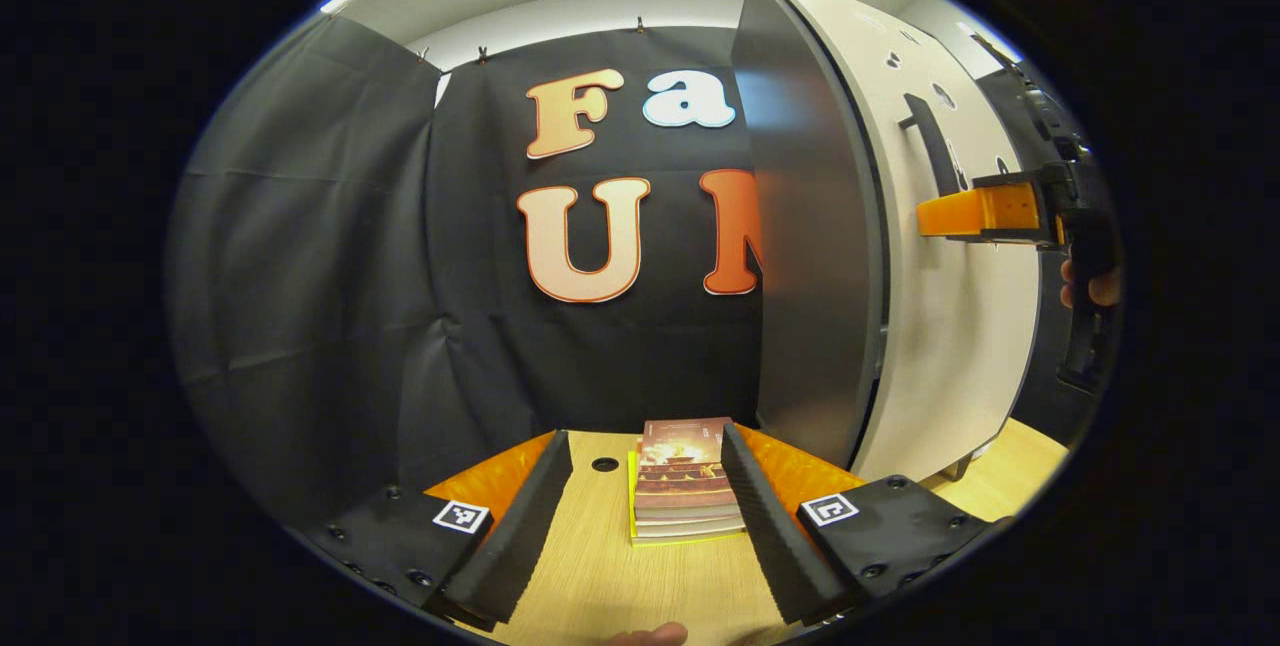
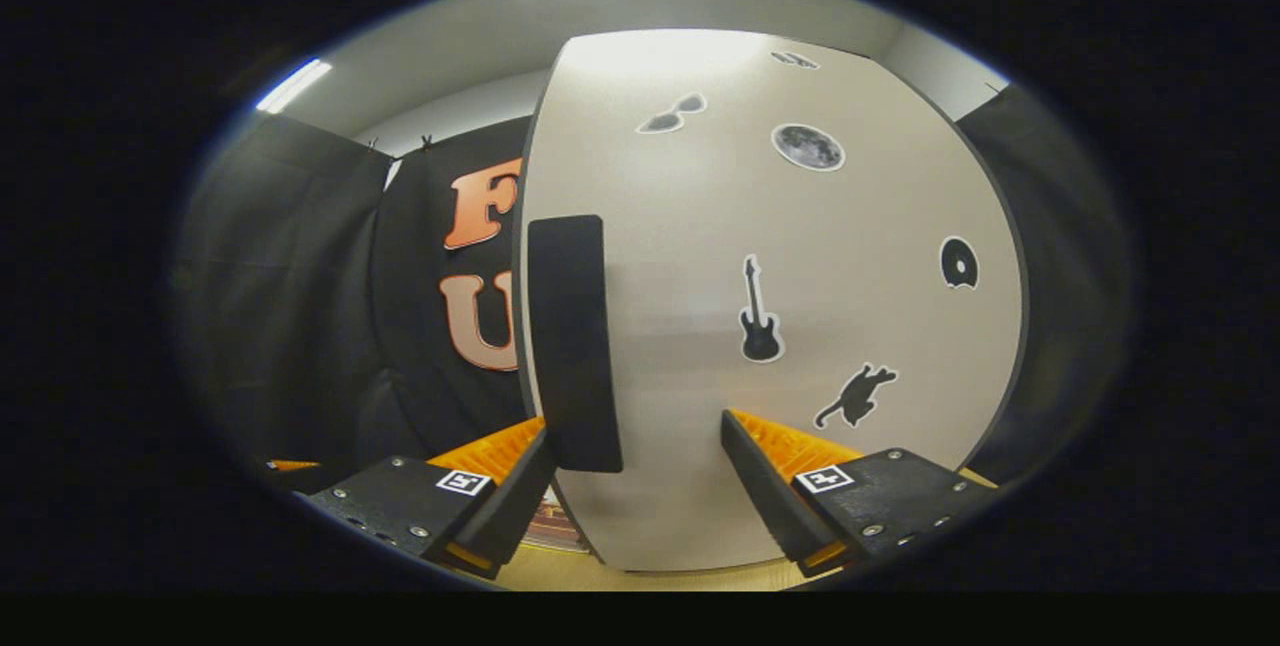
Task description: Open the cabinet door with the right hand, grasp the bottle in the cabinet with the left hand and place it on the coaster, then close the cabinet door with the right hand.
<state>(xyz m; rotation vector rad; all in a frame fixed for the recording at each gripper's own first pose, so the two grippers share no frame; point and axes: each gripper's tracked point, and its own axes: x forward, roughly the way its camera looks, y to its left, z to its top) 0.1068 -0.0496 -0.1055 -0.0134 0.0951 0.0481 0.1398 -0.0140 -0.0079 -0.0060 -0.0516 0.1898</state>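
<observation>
Right gripper (image 2: 635,451) spread wide near the door handle (image 2: 573,341) of the shut cabinet door (image 2: 760,226): close on handle, pull slowly; left gripper (image 1: 645,486) wide over table (image 1: 600,576) edge; bottle hidden.

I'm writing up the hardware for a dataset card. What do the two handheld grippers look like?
Each gripper, the left gripper and the right gripper, has two long wedge-shaped fingers on black blocks with screws, each carrying a square black-and-white marker. The right gripper, seen from the left gripper view, has an orange block on a black body held by a bare hand.
</observation>
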